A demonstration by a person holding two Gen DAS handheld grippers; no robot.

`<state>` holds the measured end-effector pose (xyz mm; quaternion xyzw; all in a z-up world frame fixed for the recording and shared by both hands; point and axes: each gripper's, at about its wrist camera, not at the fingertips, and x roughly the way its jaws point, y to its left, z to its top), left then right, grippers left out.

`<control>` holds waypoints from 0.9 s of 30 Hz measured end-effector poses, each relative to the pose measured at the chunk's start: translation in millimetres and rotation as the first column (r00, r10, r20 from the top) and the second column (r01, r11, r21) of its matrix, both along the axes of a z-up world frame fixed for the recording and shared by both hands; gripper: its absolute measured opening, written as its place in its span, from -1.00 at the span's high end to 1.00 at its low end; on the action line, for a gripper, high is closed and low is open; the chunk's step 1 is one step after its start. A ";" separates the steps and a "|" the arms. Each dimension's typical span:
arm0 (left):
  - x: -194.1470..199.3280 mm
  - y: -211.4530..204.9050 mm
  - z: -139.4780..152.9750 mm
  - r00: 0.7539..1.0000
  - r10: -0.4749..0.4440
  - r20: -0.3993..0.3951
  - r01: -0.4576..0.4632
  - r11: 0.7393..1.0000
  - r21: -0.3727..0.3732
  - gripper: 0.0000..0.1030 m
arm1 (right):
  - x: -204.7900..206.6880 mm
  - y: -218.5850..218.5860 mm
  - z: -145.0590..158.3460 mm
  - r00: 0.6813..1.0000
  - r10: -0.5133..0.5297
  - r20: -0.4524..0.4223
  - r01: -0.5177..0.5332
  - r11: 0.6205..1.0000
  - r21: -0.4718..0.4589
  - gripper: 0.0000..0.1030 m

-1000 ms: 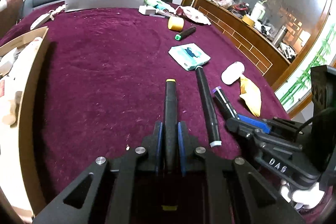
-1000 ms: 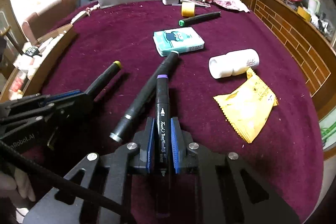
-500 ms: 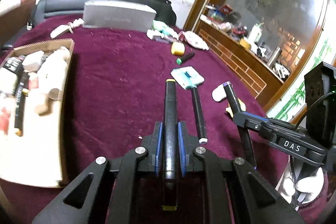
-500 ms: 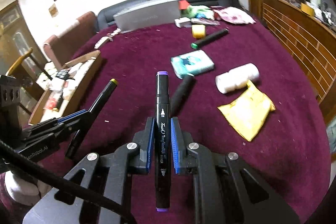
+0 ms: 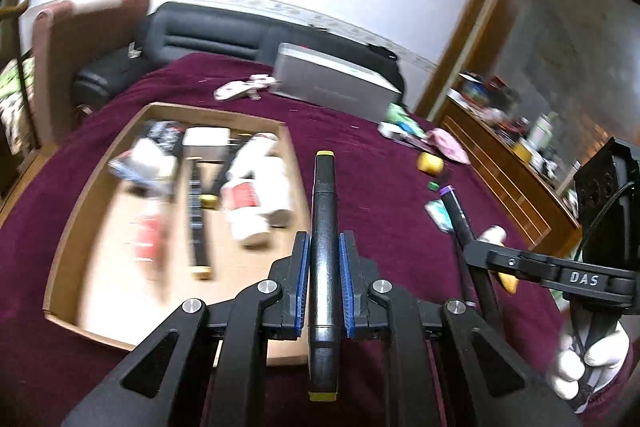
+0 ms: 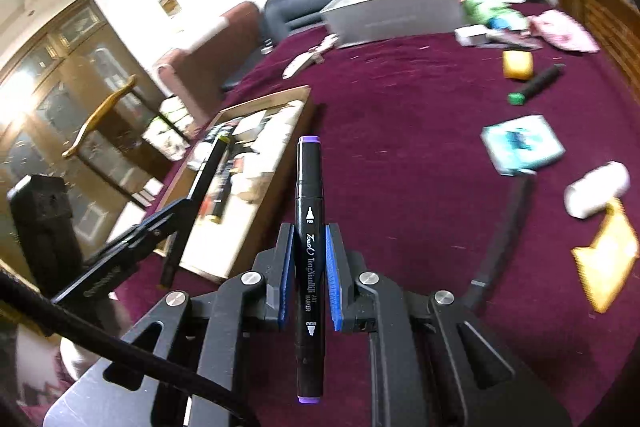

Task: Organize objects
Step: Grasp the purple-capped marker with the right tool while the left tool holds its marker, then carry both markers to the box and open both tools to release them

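Two markers we are gripping: left fingers (image 5: pixel 324 279) clamping the yellow-capped marker (image 5: pixel 323 227), right fingers (image 6: pixel 308 275) clamping the purple-capped marker (image 6: pixel 308 227).

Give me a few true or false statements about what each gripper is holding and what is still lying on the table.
1. The left gripper is shut on the yellow-capped marker. True.
2. The right gripper is empty. False: it is shut on the purple-capped marker.
3. The cardboard tray already holds several items. True.
4. The green-capped marker lies in the tray. False: it lies on the maroon tablecloth.
5. The white bottle stands upright. False: it lies on its side.
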<state>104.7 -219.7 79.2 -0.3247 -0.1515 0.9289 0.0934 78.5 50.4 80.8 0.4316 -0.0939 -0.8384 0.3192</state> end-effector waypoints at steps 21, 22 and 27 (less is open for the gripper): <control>-42.8 -116.0 -47.7 0.971 0.179 0.159 -0.168 0.982 -0.083 0.77 | -55.7 -182.0 -54.4 0.949 0.180 0.260 -0.181 0.983 -0.020 0.74; -43.5 -118.3 -50.8 0.969 0.178 0.170 -0.167 0.983 -0.080 0.77 | -56.7 -187.7 -56.1 0.947 0.183 0.265 -0.186 0.982 -0.013 0.74; -48.8 -122.9 -58.6 0.967 0.169 0.192 -0.160 0.985 -0.063 0.77 | -61.5 -202.4 -61.5 0.945 0.183 0.273 -0.196 0.980 0.022 0.74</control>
